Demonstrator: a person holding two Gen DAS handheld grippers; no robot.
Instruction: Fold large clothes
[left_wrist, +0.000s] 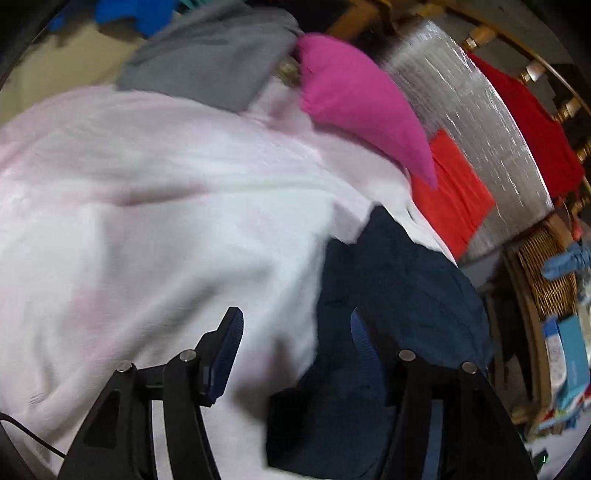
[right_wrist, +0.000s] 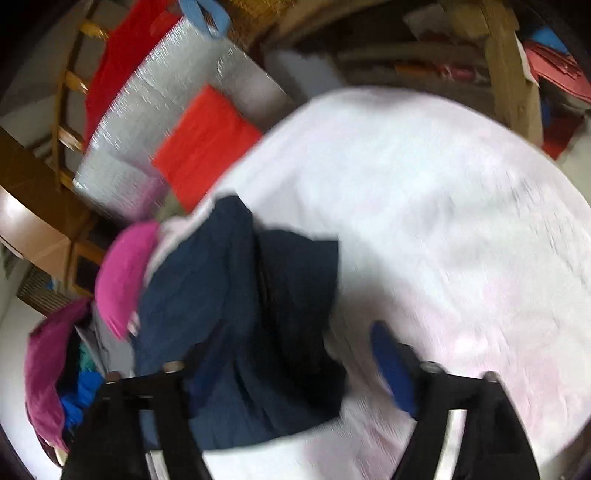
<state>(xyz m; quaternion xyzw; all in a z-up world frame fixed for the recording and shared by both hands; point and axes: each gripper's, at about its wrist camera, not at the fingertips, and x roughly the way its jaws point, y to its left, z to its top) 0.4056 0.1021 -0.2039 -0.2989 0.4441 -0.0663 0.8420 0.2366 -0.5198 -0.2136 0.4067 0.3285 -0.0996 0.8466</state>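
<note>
A dark navy garment (left_wrist: 388, 295) lies bunched on a white-pink blanket (left_wrist: 147, 203). It also shows in the right wrist view (right_wrist: 258, 302), on the same blanket (right_wrist: 443, 221). My left gripper (left_wrist: 295, 332) is open just above the garment's left edge, with nothing between its fingers. My right gripper (right_wrist: 288, 354) is open over the garment; its left finger is partly hidden by blur and cloth. Both views are motion-blurred.
A magenta cloth (left_wrist: 362, 103), a grey garment (left_wrist: 207, 62), a folded red-orange cloth (left_wrist: 450, 188) and a silver foil mat (left_wrist: 480, 140) lie beyond. Wooden chairs and a wicker basket (left_wrist: 546, 273) stand at the right. More clothes are piled at the left (right_wrist: 55, 362).
</note>
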